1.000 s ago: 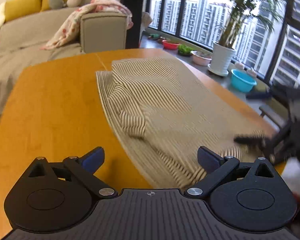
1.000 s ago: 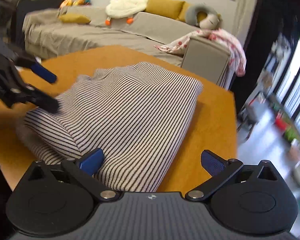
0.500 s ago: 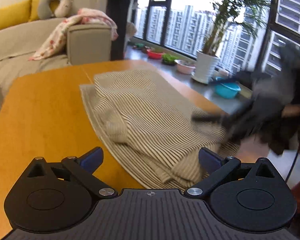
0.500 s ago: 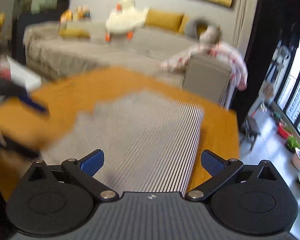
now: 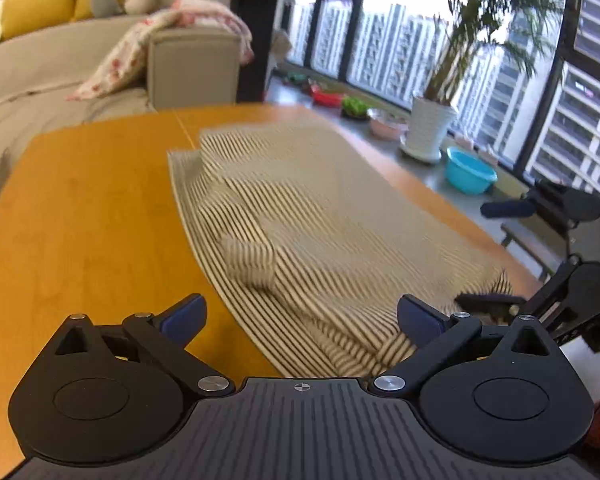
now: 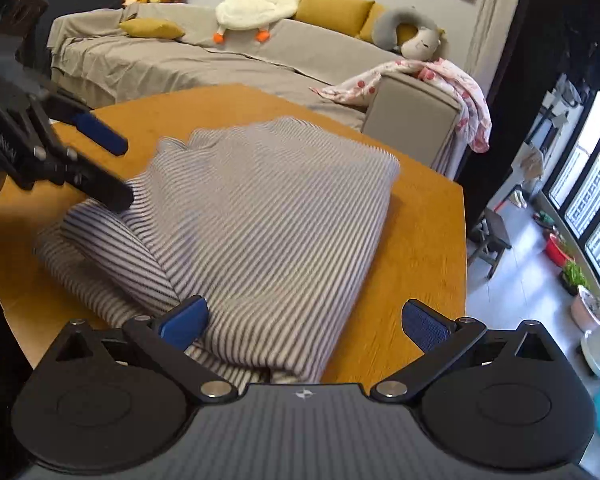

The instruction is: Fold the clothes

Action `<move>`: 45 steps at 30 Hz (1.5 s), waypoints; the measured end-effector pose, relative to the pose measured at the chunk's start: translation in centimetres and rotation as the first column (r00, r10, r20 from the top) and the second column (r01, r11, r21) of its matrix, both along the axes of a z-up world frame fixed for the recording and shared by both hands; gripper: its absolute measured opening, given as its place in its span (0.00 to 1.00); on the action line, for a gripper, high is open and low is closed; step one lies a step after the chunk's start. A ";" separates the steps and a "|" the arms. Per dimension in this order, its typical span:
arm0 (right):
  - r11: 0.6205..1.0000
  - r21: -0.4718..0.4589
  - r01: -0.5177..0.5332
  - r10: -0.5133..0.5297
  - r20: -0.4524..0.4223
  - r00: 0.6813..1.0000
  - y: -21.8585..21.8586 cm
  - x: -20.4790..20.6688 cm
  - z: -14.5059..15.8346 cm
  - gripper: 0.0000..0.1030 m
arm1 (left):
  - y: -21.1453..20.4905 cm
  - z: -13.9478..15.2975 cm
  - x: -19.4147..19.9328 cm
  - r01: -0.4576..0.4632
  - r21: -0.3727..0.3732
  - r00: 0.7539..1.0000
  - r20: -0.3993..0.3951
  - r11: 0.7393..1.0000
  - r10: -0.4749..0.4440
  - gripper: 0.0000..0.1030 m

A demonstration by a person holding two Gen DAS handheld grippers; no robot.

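Striped garment point(image 5: 324, 216) lies partly folded on the orange wooden table point(image 5: 80, 208), filling most of the table's window-side half. Left gripper point(image 5: 300, 316) hovers over the garment's near edge, jaws spread wide, holding nothing. Right gripper point(image 6: 304, 320) is at the garment's opposite near corner, jaws also spread and empty.

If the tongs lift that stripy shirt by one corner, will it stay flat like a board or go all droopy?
Probably droopy. The striped shirt already lies in soft folds and bumps on the wooden table, so it looks floppy, not stiff. It also seems thin and likely light. Lifted by one corner, the folded layers would probably slide apart and hang down.
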State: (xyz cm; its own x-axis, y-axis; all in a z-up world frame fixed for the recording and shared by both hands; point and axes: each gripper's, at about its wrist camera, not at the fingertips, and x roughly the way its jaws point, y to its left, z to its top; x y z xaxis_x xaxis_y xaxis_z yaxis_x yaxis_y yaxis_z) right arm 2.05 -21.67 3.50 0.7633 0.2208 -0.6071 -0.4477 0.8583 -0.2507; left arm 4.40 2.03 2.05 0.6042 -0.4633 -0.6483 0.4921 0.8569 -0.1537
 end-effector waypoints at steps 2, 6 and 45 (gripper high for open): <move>1.000 0.021 0.014 -0.014 -0.010 1.000 -0.1 0.0 -0.1 1.00 | 0.2 0.2 -0.3 0.002 0.001 1.000 0.012 1.000 -0.002 1.00; 0.995 0.079 0.059 -0.055 -0.055 0.997 -0.5 0.2 -0.4 1.00 | 0.7 0.8 -1.1 0.003 0.002 0.999 0.039 1.000 -0.003 1.00; 0.964 0.076 -0.256 0.262 -0.070 0.963 5.7 -2.7 -0.4 0.75 | 3.3 1.7 -2.7 0.006 0.019 0.996 0.089 1.000 -0.007 1.00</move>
